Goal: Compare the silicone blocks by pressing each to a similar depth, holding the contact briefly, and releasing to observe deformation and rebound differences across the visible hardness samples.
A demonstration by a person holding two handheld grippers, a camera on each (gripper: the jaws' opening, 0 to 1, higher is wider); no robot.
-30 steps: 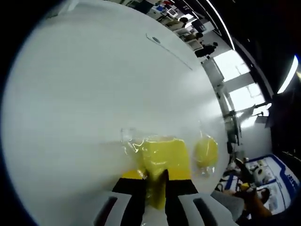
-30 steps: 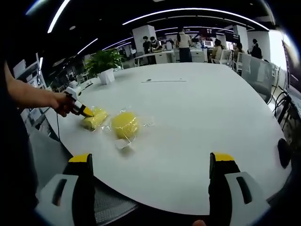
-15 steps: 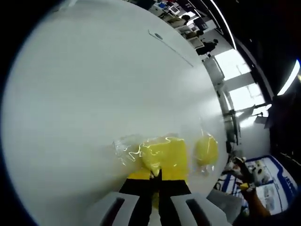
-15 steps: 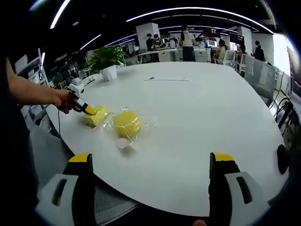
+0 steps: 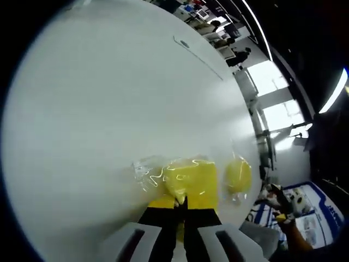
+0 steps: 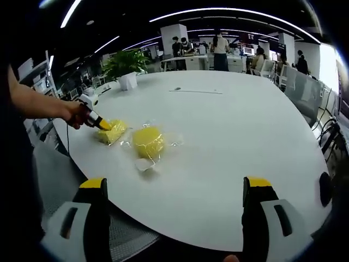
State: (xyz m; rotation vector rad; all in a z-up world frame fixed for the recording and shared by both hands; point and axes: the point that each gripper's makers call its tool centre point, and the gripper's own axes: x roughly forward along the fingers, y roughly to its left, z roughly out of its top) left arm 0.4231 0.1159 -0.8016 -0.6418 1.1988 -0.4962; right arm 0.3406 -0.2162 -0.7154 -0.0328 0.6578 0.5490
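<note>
A square yellow silicone block (image 5: 192,177) in clear wrap lies on the white table (image 5: 109,98), with a round yellow block (image 5: 239,176) just to its right. My left gripper (image 5: 180,202) is shut on the square block's near edge, and yellow shows between the jaws. In the right gripper view the left gripper (image 6: 102,124), held by a hand (image 6: 73,114), meets the square block (image 6: 113,131) at the table's left edge. The round block (image 6: 148,142) sits beside it. My right gripper (image 6: 175,183) hangs open over the near table edge, well short of both blocks.
A potted plant (image 6: 126,65) stands at the table's far left. A thin dark item (image 6: 195,91) lies at the far side. People sit and stand at desks (image 6: 221,46) behind. The white table (image 6: 234,125) runs wide to the right of the blocks.
The left jaws closed from slightly apart onto the square block's edge, and the wrap crumpled out to the left. The right gripper stayed open and still.
</note>
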